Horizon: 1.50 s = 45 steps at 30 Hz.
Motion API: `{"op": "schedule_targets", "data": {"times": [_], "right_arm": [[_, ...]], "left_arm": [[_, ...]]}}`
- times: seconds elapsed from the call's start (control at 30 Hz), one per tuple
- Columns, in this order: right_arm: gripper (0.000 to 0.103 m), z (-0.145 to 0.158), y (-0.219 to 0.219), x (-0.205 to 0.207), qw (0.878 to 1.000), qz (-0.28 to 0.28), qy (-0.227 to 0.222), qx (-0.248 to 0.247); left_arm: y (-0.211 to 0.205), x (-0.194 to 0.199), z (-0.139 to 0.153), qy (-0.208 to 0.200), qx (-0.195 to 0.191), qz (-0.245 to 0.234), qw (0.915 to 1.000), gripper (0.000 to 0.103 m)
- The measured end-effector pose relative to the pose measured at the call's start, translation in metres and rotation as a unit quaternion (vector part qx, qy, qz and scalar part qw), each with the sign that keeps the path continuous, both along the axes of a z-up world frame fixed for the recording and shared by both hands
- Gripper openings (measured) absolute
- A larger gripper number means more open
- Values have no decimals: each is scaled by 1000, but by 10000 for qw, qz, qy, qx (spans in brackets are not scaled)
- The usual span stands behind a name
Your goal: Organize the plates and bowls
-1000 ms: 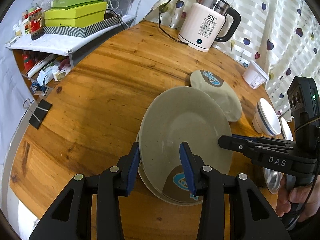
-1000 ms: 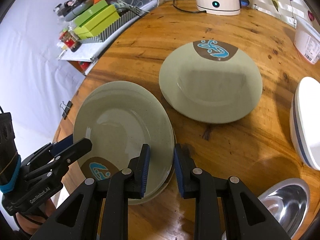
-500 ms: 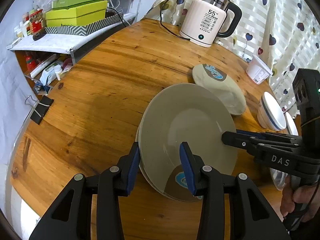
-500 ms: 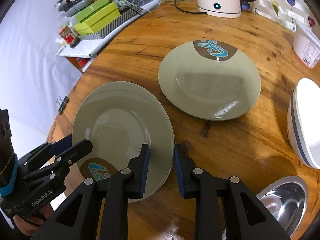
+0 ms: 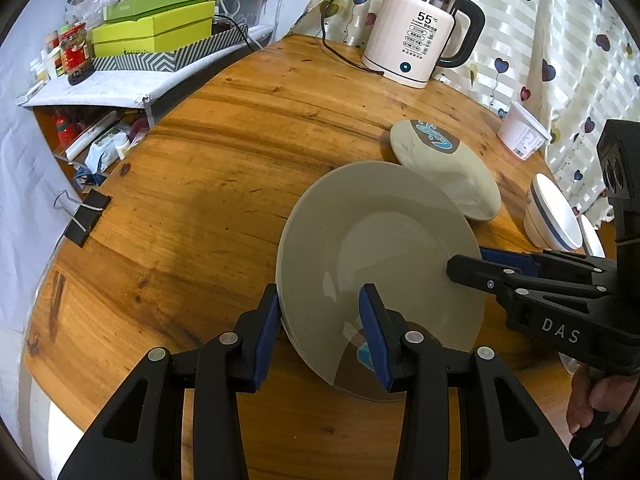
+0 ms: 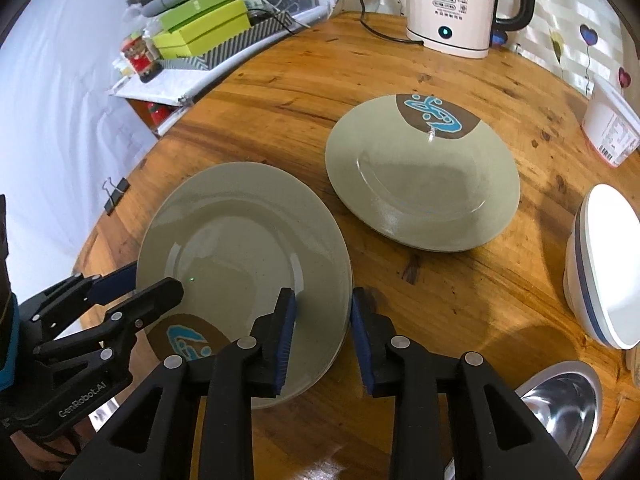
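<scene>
A grey-green plate (image 5: 376, 248) (image 6: 240, 248) with a brown and blue mark is held above the round wooden table (image 5: 224, 184), tilted. My left gripper (image 5: 320, 332) is shut on its near rim. My right gripper (image 6: 322, 320) is shut on its right rim and shows in the left wrist view (image 5: 476, 264). A second matching plate (image 6: 420, 172) (image 5: 444, 168) lies flat further back. A white bowl with a blue band (image 6: 604, 268) (image 5: 552, 216) stands at the right. A steel bowl (image 6: 560, 404) sits at the near right.
A white kettle (image 5: 420, 36) with its cord stands at the far edge. A white tub (image 5: 522, 132) is at the far right by the curtain. A binder clip (image 5: 82, 216) lies at the left edge. A cluttered shelf with green boxes (image 5: 152, 28) stands beyond the table.
Both grippers have lifted the held plate off the table and tilted it, moving it slightly toward the second plate. Nothing else moved.
</scene>
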State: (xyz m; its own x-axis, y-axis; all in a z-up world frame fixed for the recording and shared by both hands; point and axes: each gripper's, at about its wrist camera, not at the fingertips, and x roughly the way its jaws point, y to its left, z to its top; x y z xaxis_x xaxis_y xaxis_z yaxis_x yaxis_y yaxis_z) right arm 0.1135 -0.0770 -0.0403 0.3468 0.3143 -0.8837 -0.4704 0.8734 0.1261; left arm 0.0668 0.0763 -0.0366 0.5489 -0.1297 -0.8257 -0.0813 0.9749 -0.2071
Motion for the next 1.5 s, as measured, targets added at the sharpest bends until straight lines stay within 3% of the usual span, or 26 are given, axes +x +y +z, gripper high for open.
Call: {"op": "schedule_targets", "data": {"times": [0.4, 0.9, 1.07, 1.5], "right_arm": [[28, -2, 0, -2, 9999, 31, -116, -73], [29, 13, -14, -7, 9986, -69, -253, 468], [43, 19, -22, -8, 9975, -121, -260, 643], [44, 24, -45, -3, 9951, -533, -115, 828]], "left_arm": [[-2, -1, 0, -32, 63, -22, 10000, 42], [28, -2, 10, -346, -363, 205, 9985, 42], [32, 0, 10, -360, -488, 217, 9979, 42], [20, 9, 20, -452, -613, -132, 9970, 42]]}}
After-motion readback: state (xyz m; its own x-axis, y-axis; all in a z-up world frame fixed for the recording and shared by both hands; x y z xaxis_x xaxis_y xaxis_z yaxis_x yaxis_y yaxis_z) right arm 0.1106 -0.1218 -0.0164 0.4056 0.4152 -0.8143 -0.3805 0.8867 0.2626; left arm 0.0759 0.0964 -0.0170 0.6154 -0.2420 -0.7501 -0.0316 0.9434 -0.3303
